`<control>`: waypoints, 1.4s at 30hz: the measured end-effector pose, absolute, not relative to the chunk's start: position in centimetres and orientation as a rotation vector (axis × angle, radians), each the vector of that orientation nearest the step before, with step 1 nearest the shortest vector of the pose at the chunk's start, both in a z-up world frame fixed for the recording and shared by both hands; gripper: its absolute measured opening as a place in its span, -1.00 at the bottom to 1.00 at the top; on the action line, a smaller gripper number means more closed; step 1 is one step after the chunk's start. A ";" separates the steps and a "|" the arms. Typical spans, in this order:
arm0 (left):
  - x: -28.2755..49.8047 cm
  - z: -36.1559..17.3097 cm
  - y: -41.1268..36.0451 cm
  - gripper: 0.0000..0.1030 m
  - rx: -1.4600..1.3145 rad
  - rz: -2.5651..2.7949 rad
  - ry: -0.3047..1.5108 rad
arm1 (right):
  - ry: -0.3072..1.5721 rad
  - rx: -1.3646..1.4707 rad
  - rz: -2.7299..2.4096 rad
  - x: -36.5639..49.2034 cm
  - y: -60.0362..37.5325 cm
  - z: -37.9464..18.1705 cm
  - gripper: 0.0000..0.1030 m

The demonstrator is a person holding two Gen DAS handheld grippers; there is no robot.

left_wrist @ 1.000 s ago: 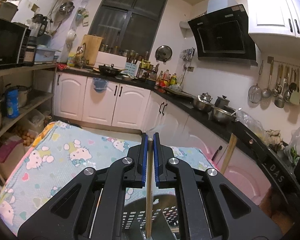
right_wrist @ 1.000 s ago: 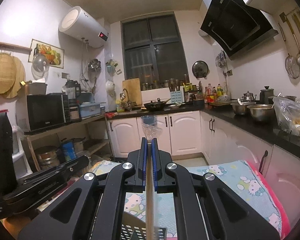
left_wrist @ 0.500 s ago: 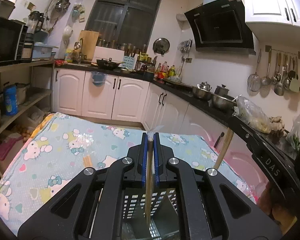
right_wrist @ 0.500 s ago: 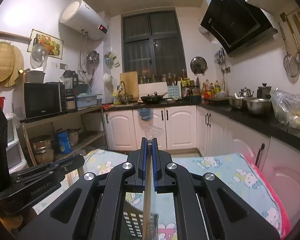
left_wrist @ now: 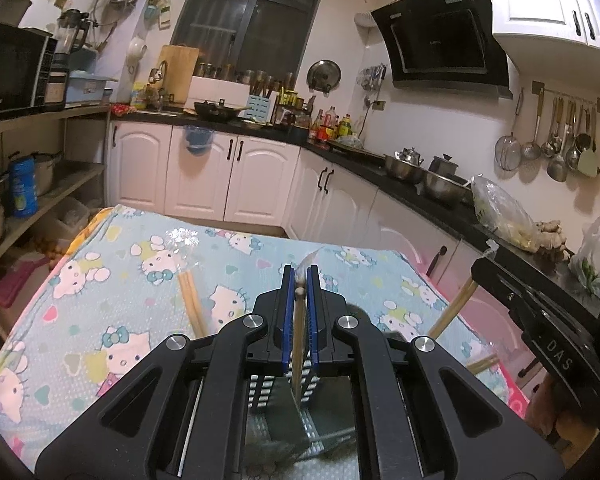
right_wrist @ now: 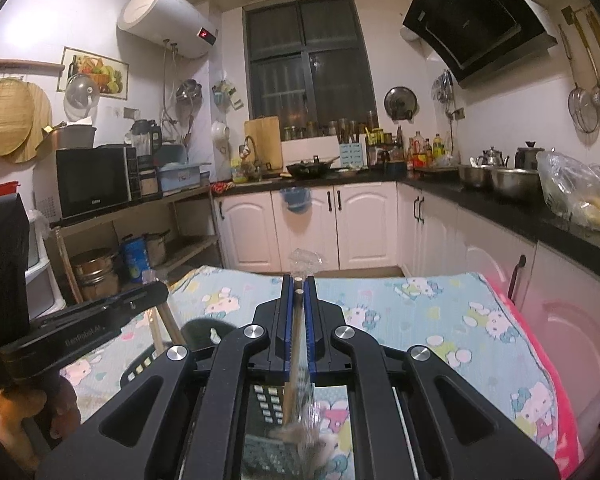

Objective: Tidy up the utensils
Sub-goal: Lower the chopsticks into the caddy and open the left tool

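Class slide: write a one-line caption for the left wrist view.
Left gripper shut on wrapped wooden chopsticks, lowering them into a perforated utensil holder.

The left gripper (left_wrist: pixel 299 280) is black plastic with blue pads (left_wrist: pixel 287 312) and four shiny round screws (left_wrist: pixel 254 321). The right gripper (right_wrist: pixel 299 292) looks the same, with white letters at 3 o'clock.
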State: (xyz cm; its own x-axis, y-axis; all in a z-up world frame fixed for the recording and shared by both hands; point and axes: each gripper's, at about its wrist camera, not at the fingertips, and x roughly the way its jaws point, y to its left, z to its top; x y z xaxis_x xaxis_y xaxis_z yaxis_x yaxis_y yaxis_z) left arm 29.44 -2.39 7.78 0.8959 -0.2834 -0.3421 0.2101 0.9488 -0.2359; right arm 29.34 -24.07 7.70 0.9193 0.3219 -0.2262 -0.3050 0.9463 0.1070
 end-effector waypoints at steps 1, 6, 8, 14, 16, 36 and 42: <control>29.4 7.7 -2.3 -0.97 -0.197 -0.258 0.387 | 0.251 0.072 0.325 29.1 -24.1 7.6 -0.88; 28.9 7.2 -2.0 -0.97 -0.213 -0.256 0.421 | 0.271 0.074 0.333 28.1 -24.1 7.4 -0.87; 28.7 7.1 -1.9 -0.97 -0.218 -0.255 0.432 | 0.281 0.073 0.335 27.9 -24.1 7.4 -0.87; 28.2 6.5 -1.7 -0.83 -0.226 -0.256 0.477 | 0.320 0.087 0.339 27.5 -24.5 7.1 -0.83; 28.0 6.3 -1.6 -0.73 -0.231 -0.256 0.492 | 0.327 0.089 0.336 27.3 -24.7 7.0 -0.80; 25.4 5.2 -0.4 -0.21 -0.262 -0.230 0.543 | 0.391 0.094 0.349 25.2 -25.5 5.8 -0.42; 24.2 5.1 0.2 0.08 -0.282 -0.226 0.546 | 0.408 0.092 0.352 24.4 -25.6 5.4 -0.33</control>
